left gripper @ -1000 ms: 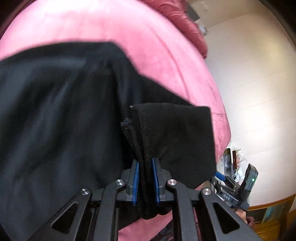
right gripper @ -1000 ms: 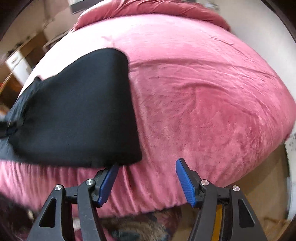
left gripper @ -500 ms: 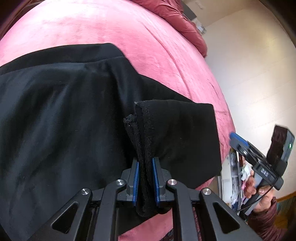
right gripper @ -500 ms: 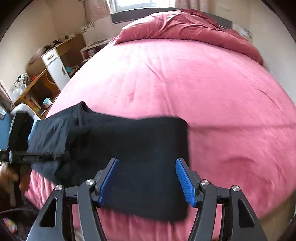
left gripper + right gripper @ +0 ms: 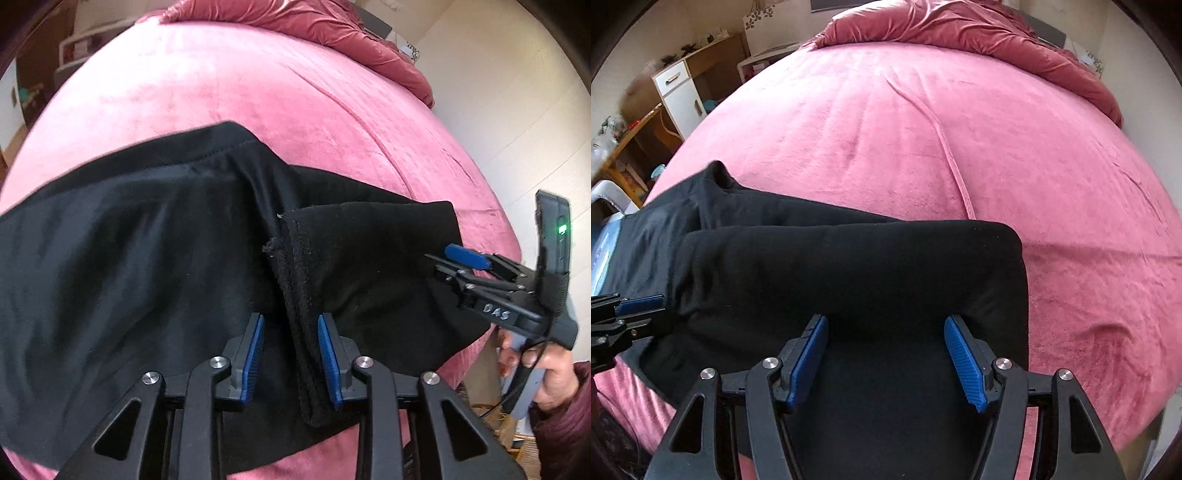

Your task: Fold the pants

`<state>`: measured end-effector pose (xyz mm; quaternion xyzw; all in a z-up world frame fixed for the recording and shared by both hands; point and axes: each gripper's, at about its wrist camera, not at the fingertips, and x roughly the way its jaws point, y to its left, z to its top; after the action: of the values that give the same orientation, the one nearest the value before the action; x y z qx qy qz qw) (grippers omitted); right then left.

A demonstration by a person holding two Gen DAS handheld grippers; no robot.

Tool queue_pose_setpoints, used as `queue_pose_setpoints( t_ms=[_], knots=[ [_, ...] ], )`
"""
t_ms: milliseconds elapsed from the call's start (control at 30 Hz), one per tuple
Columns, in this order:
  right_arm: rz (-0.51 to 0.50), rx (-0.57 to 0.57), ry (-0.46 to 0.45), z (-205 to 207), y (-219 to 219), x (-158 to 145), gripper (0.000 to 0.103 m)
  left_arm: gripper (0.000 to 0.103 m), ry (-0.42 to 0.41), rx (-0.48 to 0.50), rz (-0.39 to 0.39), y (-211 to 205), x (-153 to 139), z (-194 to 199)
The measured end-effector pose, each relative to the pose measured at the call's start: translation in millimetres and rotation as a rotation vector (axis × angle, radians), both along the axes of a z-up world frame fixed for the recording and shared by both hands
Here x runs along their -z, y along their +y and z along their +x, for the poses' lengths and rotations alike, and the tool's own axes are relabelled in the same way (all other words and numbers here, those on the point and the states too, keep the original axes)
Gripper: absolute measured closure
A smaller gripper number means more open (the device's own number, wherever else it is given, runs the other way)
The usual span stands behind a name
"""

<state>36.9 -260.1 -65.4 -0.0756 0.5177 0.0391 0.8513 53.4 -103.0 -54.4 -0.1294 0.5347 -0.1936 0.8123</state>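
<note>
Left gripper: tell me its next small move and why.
Probably draw the left gripper straight back off the pants. Its jaws stand open, with the hem ridge lying loose between them, so the fold looks laid on the bed. The right gripper is open too, above the folded edge.

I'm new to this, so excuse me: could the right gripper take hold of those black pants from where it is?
Probably yes. The right gripper is open, its blue pads either side of the folded pants on the pink bed, with nothing between them.
</note>
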Motion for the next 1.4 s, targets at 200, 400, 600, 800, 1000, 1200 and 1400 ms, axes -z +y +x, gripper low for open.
queue_pose_setpoints(
  t_ms=[200,400,600,800,1000,1200,1400],
  knots=[
    [0.082,-0.078,-0.064,-11,25,-22,0.036,0.072,-0.052,-0.043,0.100,25,-10,-22],
    [0.105,-0.197,-0.043,-16,67,-20,0.036,0.072,-0.088,-0.095,0.137,48,-20,-39],
    [0.065,-0.267,0.015,-20,105,3,0.038,0.072,-0.111,-0.132,0.143,68,-27,-58],
    [0.004,-0.252,0.031,-10,122,28,0.039,0.072,-0.105,-0.168,0.139,81,-33,-61],
    [-0.018,-0.200,0.003,3,125,37,0.039,0.072,-0.076,-0.212,0.118,95,-29,-63],
    [0.008,-0.187,0.003,0,125,26,0.037,0.069,-0.009,-0.299,0.064,127,-19,-74],
    [0.117,-0.191,-0.042,-18,104,-6,0.038,0.069,0.054,-0.414,-0.003,166,-8,-90]
  ],
)
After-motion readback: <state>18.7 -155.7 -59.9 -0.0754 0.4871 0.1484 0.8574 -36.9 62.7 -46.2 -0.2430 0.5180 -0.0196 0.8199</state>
